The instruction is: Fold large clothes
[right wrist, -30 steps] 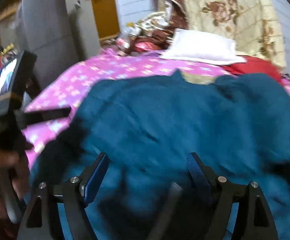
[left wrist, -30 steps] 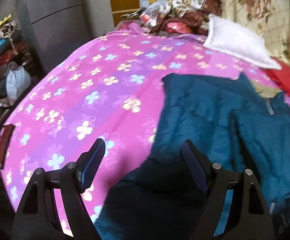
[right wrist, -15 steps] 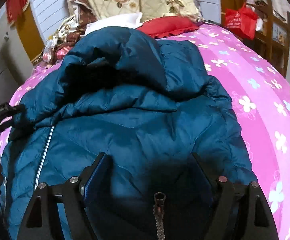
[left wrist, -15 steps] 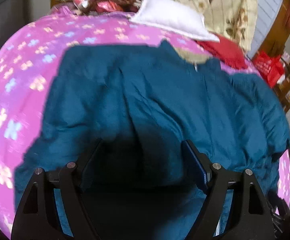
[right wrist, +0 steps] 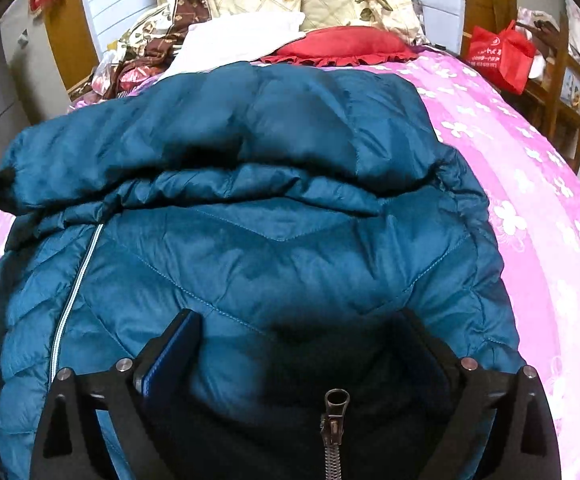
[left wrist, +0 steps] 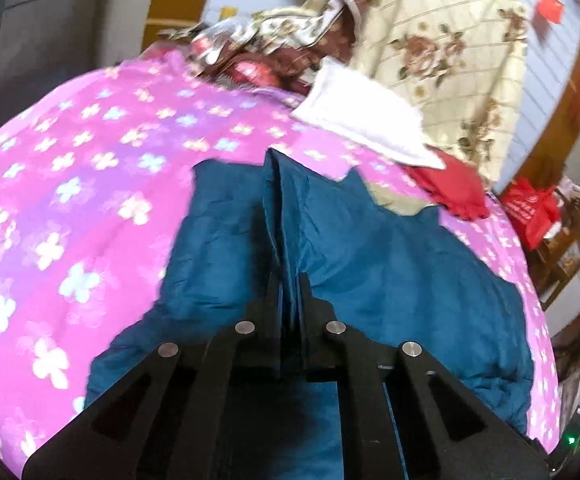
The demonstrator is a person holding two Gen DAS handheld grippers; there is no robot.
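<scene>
The left gripper [left wrist: 289,280] is pinched tight on a fold of the blue puffy jacket [left wrist: 370,264]. Its two black jaws stand almost together, with a thin ridge of blue cloth squeezed between them. The ridge runs from the jaws up toward 12 o'clock in the left wrist view. At 9 o'clock from the left gripper is the pink bed cover [left wrist: 70,200] with white and blue flowers. The jacket lies spread on that cover, mostly from 12 o'clock round to 4 o'clock of the left gripper. At 1 o'clock, well past the jacket, lies a white pillow [left wrist: 362,116]. Just beside it, at 2 o'clock, is a red cushion [left wrist: 450,192]. Behind them hangs a cream blanket with brown roses [left wrist: 442,52].

In the right wrist view the jacket [right wrist: 270,248] fills the middle of the picture. Its top part is folded down over the rest, making a fat roll across the picture at 12 o'clock from the right gripper [right wrist: 302,340]. A pale zipper line [right wrist: 78,276] runs down the jacket at 9 o'clock. The right gripper has its jaws spread wide, and they have just been opening more. Jacket cloth lies between them, but the pads do not press on it. A dark metal zipper pull [right wrist: 336,404] sits low between the jaws, at 6 o'clock. At 3 o'clock is the pink bed cover [right wrist: 530,184]. At 1 o'clock, far off, is a red bag [right wrist: 502,56].
</scene>
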